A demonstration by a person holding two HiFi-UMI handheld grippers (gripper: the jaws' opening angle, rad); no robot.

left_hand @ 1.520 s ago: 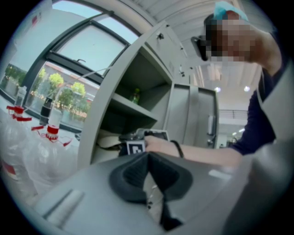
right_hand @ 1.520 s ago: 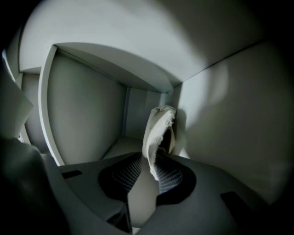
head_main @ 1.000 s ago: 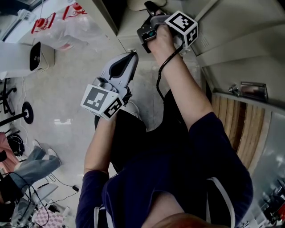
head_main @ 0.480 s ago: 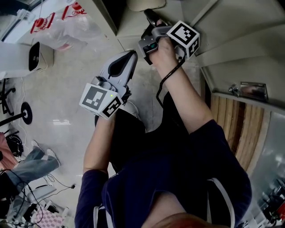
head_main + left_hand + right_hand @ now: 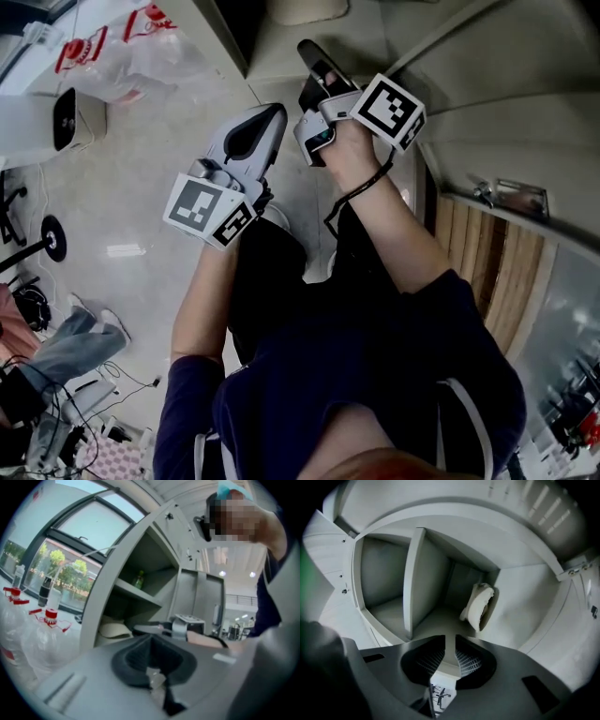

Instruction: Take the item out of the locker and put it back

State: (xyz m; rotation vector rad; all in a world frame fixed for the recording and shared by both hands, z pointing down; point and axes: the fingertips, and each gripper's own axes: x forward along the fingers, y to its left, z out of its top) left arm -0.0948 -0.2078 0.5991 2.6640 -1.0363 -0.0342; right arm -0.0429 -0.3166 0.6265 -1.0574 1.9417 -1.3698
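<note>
**A:** Start closest in. What is the left hand-held gripper (image 5: 273,114) doing?

**B:** It hangs outside the locker (image 5: 525,597), pointing level. Its jaws are together and there is nothing in them.

**A:** And the other one?

**B:** The right hand-held gripper (image 5: 450,641) is further forward, at the locker's mouth, so it is the nearer of the two to the job. Its jaws have just been closing. Only a narrow slit stands between them, and nothing is in it. The locker's pale surface shows through the gap.

**A:** Where is the thing from there?

**B:** The pale item (image 5: 480,606) lies in the lower compartment, under the shelf board (image 5: 411,583). It is well apart from the jaw tips, ahead of them and a little to the right of their line in the right gripper view. It is flattish and rounded, and it rests deep in, toward the back wall.

**A:** How does its long axis run?

**B:** In the right gripper view its long side runs up and down the picture, and its thin side lies across, the same way the jaws part. I'd judge the roll of the wrist suits a pinch across the thin side. The slit looks too tight for that, though, so the jaws would need to open wider before the reach goes in.
</note>
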